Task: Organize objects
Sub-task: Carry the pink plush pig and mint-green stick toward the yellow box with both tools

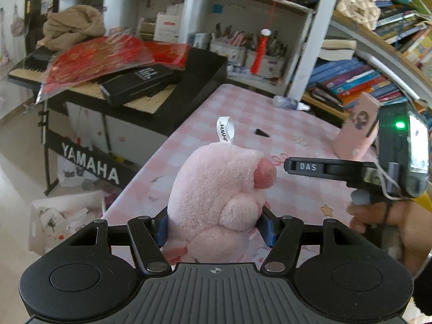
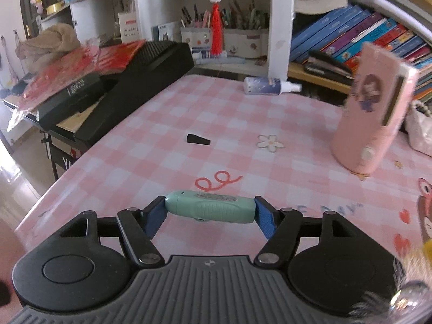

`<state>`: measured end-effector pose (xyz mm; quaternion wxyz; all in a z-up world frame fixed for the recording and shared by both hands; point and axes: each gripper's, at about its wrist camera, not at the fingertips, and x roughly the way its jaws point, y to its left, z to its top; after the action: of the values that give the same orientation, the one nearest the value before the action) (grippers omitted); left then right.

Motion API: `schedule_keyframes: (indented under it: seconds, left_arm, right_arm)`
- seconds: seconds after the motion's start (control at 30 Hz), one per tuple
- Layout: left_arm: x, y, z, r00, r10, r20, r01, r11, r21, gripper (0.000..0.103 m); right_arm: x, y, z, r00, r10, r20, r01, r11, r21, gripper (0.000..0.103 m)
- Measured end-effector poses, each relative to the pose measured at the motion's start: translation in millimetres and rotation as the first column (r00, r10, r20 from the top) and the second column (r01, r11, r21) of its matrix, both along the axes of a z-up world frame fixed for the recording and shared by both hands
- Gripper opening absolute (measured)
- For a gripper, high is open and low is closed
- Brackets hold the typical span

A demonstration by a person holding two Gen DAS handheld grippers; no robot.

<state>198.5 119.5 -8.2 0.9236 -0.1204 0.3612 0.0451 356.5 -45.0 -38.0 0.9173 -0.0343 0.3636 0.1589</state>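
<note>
One pink plush pig toy (image 1: 216,197) with a white looped label was held upright between the blue pads of the left gripper (image 1: 216,226), whose jaws were closed against its flanks. One mint-green oblong plastic device (image 2: 209,209) was held crosswise, end to end, between the blue pads of the right gripper (image 2: 209,216), above the table. One pink-and-white checked tablecloth (image 2: 151,140) was recorded over the table. On it were counted: one small black wedge-shaped piece (image 2: 198,139) near the middle; one tall pink rectangular case (image 2: 374,108) standing tilted at the right; one white-and-blue spray bottle (image 2: 270,85) lying on its side at the far edge. The cloth between wedge, case and grippers lay bare (only printed motifs showed there). One black keyboard instrument (image 1: 172,100), piled with red packets, adjoined the left edge; the shelving with books (image 2: 351,35) closed off the far side.
</note>
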Motion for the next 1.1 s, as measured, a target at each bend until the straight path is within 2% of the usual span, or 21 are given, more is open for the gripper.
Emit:
schedule_keyframes:
  seconds: [0.3,0.47,1.1]
  left_arm:
    - [-20,-13,20,0.993,-0.105,0.061,0.105,0.994,0.002,0.063]
    - [-38,-21,24,0.984,-0.159,0.084,0.16,0.987,-0.011,0.063]
    - [-132,-33,9,0.948,-0.315,0.041,0.316,0.948,-0.039,0.063]
  right_arm:
    - [-73,-42,51,0.998,-0.019,0.066,0.016,0.999,0.043,0.067]
    - [-114,-59,65,0.996,-0.058,0.061,0.054,0.996,0.069,0.067]
    - [-261,-68,46,0.984,-0.179,0.002,0.179,0.984,0.024,0.067]
